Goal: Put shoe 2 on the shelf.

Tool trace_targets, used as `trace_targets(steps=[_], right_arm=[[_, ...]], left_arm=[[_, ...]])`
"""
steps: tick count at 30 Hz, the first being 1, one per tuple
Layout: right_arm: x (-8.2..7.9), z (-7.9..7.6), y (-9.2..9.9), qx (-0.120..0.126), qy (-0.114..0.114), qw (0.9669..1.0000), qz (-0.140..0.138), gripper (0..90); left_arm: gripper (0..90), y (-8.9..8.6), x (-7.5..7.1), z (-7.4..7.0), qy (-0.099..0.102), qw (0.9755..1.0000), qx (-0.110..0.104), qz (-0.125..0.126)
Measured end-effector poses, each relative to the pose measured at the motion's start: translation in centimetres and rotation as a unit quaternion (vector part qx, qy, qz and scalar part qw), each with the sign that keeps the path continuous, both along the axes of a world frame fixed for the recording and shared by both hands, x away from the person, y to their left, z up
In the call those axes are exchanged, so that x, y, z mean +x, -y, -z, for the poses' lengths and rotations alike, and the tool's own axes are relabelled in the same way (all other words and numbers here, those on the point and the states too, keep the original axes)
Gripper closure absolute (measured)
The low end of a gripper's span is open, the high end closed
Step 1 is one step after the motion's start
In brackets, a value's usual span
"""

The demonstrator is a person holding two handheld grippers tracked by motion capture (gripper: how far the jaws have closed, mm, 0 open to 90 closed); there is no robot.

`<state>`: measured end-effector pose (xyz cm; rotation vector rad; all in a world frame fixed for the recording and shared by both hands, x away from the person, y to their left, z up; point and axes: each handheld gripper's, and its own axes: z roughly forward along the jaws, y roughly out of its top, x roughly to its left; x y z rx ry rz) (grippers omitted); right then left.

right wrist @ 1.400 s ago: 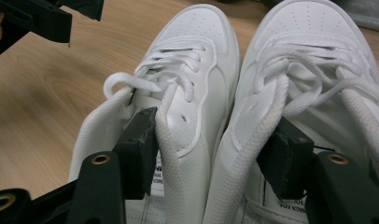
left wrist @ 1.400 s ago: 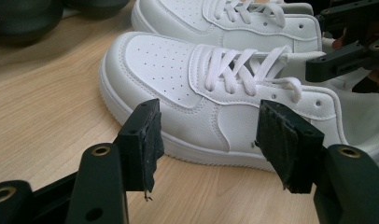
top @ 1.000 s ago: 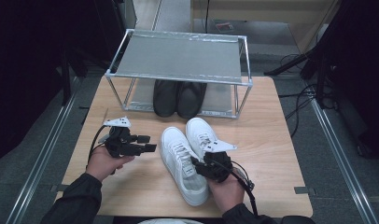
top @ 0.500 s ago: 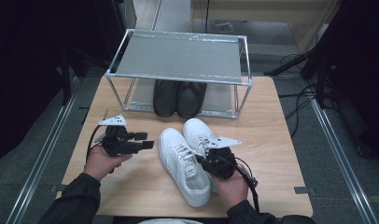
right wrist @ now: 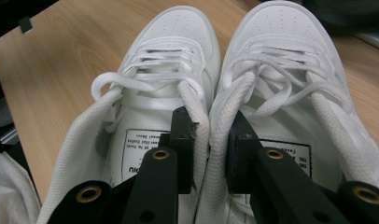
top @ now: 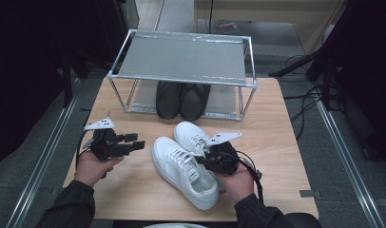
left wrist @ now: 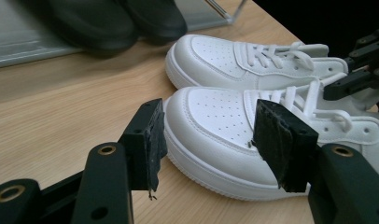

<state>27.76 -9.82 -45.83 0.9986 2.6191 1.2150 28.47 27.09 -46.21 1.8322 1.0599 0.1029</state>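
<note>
Two white sneakers lie side by side on the table, the nearer one (top: pixel 181 173) (left wrist: pixel 215 116) (right wrist: pixel 171 37) and the farther one (top: pixel 188 135) (left wrist: pixel 215 53) (right wrist: pixel 281 32). My right gripper (top: pixel 200 164) (right wrist: pixel 210 126) has one jaw inside each shoe. Its jaws have just been closing and now pinch the two inner collars together. My left gripper (top: pixel 138 141) (left wrist: pixel 211 135) hovers open to the left of the nearer sneaker's toe, aimed at it, with nothing between its pads.
A metal rack (top: pixel 181 57) stands at the back of the wooden table (top: pixel 281 128). Under its shelf sits a pair of black shoes (top: pixel 181 99) (left wrist: pixel 108 18). Bare tabletop lies left of the sneakers and to their right.
My left gripper has drifted left, a little away from the sneakers. The right hand has stayed at the sneakers' openings.
</note>
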Motion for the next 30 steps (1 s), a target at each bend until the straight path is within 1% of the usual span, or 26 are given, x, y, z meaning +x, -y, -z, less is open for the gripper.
trace_targets(steps=[2, 6, 8, 11, 14, 16, 17, 19, 23, 25, 30], right_arm=[[0.3, -0.1, -0.5, 0.000, 0.001, 0.9999, -0.013, 77.4], [1.1, -0.5, -1.3, -0.002, -0.001, 0.9992, -0.040, 77.4], [1.5, -0.7, -1.7, -0.003, 0.001, 0.9986, -0.053, 77.5], [2.1, -1.4, -2.0, 0.004, -0.001, 0.9980, -0.064, 77.5], [2.9, -2.4, -2.1, 0.016, -0.003, 0.9970, -0.076, 77.5], [3.4, -3.1, -2.2, 0.021, -0.001, 0.9958, -0.089, 77.4], [3.7, -3.5, -2.1, 0.023, -0.003, 0.9953, -0.094, 77.4], [4.2, -4.3, -2.1, 0.022, -0.002, 0.9944, -0.103, 77.5], [4.9, -5.9, -2.2, 0.007, -0.002, 0.9928, -0.120, 77.5], [5.3, -6.6, -2.2, 0.005, 0.000, 0.9919, -0.127, 77.6], [5.7, -8.2, -2.7, 0.018, 0.004, 0.9915, -0.128, 77.8]], left_arm=[[44.1, -0.6, -0.3, 0.0, -0.001, 0.9999, -0.003, -0.013], [43.5, -1.6, -0.8, 0.3, -0.007, 0.9994, -0.001, -0.033], [43.4, -2.0, -1.1, 0.4, -0.009, 0.9992, 0.005, -0.038], [43.3, -2.5, -1.5, 0.4, -0.008, 0.9988, 0.010, -0.048], [43.2, -2.9, -1.7, 0.5, -0.007, 0.9982, 0.012, -0.059], [43.0, -3.1, -1.8, 0.5, -0.009, 0.9978, 0.014, -0.064], [43.0, -3.2, -1.8, 0.5, -0.010, 0.9976, 0.015, -0.066], [43.0, -3.3, -1.7, 0.6, -0.009, 0.9974, 0.013, -0.071], [43.0, -3.6, -1.6, 0.7, -0.010, 0.9969, 0.013, -0.077], [43.0, -3.9, -1.5, 0.8, -0.012, 0.9968, 0.008, -0.079], [43.0, -4.7, -1.4, 0.9, -0.017, 0.9955, -0.006, -0.094]])
